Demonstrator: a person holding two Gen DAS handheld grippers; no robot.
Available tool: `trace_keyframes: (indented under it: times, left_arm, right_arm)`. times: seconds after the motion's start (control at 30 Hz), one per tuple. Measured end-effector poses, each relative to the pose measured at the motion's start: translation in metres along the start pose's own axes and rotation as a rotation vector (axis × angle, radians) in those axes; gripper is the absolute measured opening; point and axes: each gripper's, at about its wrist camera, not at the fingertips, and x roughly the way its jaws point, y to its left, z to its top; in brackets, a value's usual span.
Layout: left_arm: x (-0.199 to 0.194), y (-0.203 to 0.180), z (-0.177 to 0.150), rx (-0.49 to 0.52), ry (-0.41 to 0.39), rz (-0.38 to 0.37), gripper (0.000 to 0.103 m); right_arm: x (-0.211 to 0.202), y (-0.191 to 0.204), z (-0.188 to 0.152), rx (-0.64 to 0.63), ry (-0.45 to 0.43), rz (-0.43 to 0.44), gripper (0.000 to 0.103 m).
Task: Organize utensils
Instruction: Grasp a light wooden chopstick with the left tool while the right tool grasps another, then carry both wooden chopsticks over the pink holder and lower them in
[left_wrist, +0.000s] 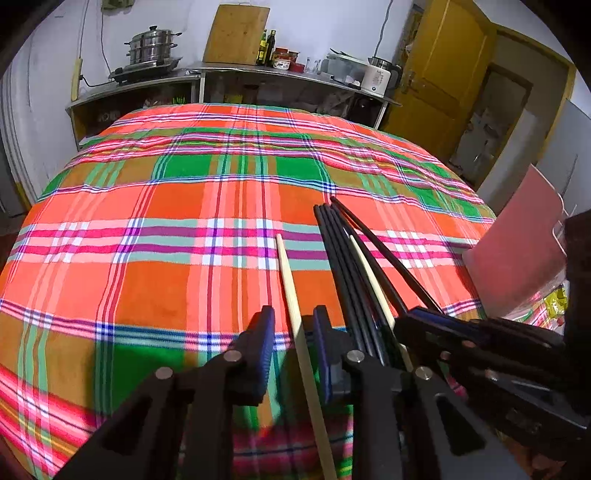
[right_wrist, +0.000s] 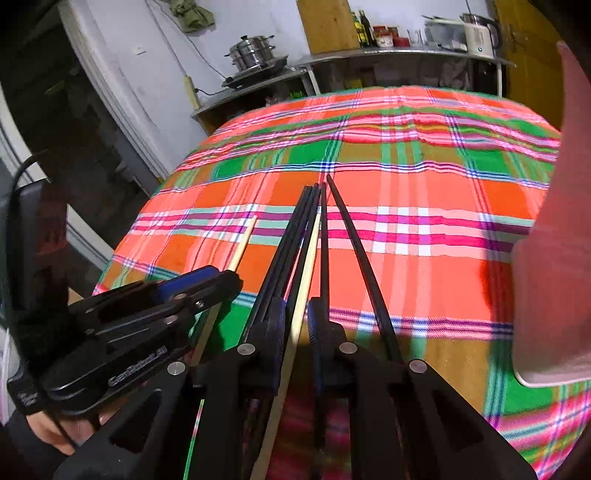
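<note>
Left claw (left_wrist: 293, 332) is seen w/ fingers spread; a single pale wooden chopstick (left_wrist: 291, 295) runs up through the gap between them, and no clear squeeze on it can be made out. In the right wrist view the same pale stick (right_wrist: 243, 240) is seen poking out past the left claw (right_wrist: 221, 284), above the plaid cloth (right_wrist: 406, 184).

Right claw (right_wrist: 297, 317) is seen w/ fingers parted; a bundle of black chopsticks (right_wrist: 301, 221) plus one pale chopstick (right_wrist: 308, 266) passes through and around the gap. The pale one lies between the pads; some black sticks run outside the fingers, one splayed off to the right. Whether the pads actually grip cannot be told. From the left wrist view the bundle (left_wrist: 340, 251) is seen fanning out just right of the single stick, tips over the cloth.

A pink plastic container (right_wrist: 550, 258) is seen at the right edge, near the bundle. Behind the cloth, a steel desk (left_wrist: 258, 72) carries a steamer pot (left_wrist: 151, 46) and a cutting board (left_wrist: 236, 33).
</note>
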Motion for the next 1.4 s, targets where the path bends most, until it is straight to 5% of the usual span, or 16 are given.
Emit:
trace_keyframes:
  times: [0.47,0.93,0.97,1.4]
  left_arm:
    - [0.016,0.002,0.023,0.004,0.010,-0.003,0.022]
    - [0.021,0.001,0.028,0.031,0.015,0.026,0.008]
    - [0.021,0.001,0.028,0.034,0.015,0.030,0.008]
    - [-0.004,0.002,0.026,0.019,-0.013,-0.010,0.006]
  right_arm:
    - [0.024,-0.010,0.030,0.074,0.007,0.004,0.013]
    - [0.036,-0.015,0.047,0.100,0.041,0.031,0.012]
    - [0.036,-0.014,0.048,0.092,0.042,0.024,0.006]
    - [0.012,-0.006,0.038,0.072,0.012,0.052,0.005]
